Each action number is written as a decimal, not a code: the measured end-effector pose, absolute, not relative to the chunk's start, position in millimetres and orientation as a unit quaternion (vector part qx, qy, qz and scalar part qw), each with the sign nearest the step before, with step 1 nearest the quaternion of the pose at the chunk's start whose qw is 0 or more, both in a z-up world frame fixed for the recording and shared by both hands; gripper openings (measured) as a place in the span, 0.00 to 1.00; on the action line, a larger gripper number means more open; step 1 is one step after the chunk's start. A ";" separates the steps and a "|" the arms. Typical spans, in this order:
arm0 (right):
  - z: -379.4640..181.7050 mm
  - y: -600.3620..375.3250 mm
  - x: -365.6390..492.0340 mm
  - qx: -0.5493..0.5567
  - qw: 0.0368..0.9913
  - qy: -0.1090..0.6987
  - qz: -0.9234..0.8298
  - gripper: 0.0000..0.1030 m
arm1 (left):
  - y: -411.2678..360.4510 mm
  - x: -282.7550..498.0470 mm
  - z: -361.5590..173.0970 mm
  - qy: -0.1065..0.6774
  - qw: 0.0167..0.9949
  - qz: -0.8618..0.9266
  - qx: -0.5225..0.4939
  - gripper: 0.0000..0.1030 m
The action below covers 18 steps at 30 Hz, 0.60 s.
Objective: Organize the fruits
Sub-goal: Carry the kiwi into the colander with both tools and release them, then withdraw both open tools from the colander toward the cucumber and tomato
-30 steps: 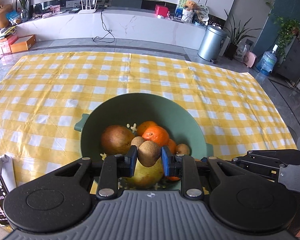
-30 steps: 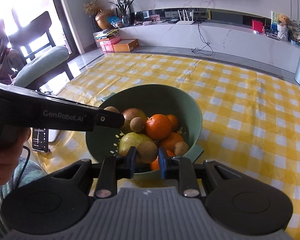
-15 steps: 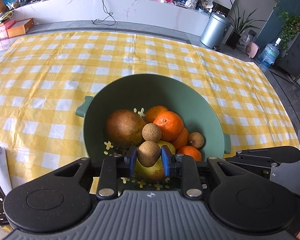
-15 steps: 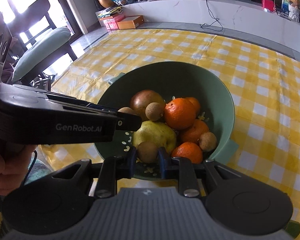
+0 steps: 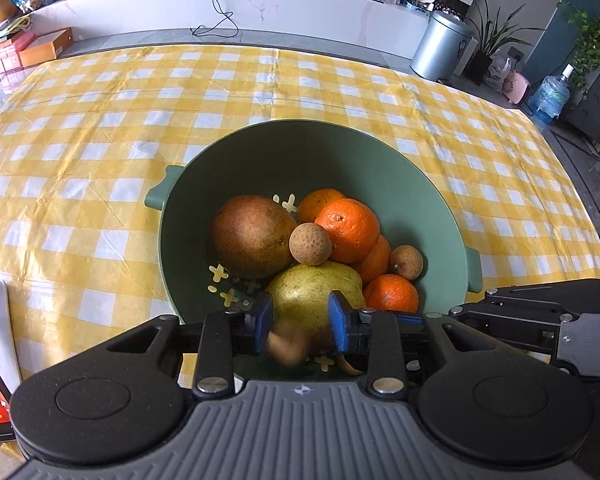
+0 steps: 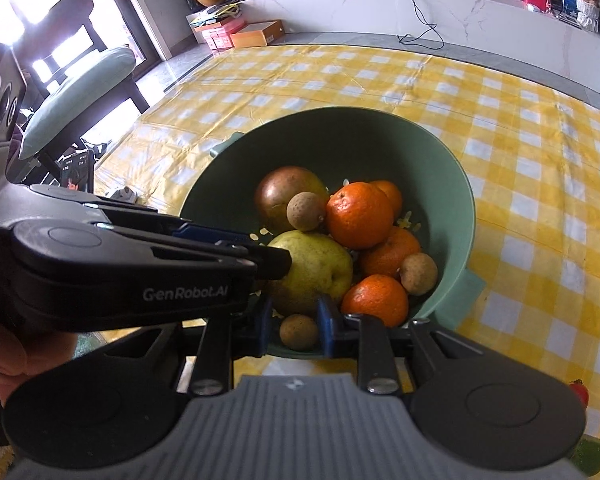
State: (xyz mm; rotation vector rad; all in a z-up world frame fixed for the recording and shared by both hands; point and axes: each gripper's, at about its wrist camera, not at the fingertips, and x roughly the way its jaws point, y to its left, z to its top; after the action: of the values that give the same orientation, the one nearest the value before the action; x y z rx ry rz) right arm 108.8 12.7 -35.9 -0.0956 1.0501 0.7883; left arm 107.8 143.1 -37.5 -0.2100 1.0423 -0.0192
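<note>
A green bowl on the checked cloth holds a brown pear, a yellow-green pear, several oranges and small brown longans. My left gripper hangs over the bowl's near side. Its jaws are opening, and a blurred longan slips down from between them, clear of the pads. Over the near rim, my right gripper is shut on another longan. The left gripper's body crosses the right wrist view.
A yellow-and-white checked cloth covers the table around the bowl. A chair with a green cushion stands off the table's left side. A steel bin and a water bottle stand beyond the far edge. A hand holds the left gripper.
Both grippers have come down closer to the bowl. The left jaws have parted and its longan has dropped out of the grip. The right gripper still holds its longan.
</note>
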 end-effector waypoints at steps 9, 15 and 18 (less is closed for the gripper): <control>-19.4 1.3 99.9 -0.049 0.812 0.453 0.365 0.38 | 141.2 101.6 -21.3 0.467 0.878 0.002 -0.110 0.57; -0.4 -20.8 91.9 -0.050 0.843 0.414 0.338 0.53 | 129.5 91.5 -2.9 0.434 0.895 0.000 -0.104 0.63; 7.4 -40.4 90.1 -0.039 0.859 0.400 0.317 0.58 | 118.8 85.5 7.5 0.414 0.905 -0.006 -0.094 0.63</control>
State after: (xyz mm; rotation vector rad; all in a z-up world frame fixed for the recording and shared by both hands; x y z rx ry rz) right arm 90.1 -40.4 7.4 -0.0828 0.8399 0.6646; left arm 85.5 118.8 7.5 -0.1935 0.8556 -0.0129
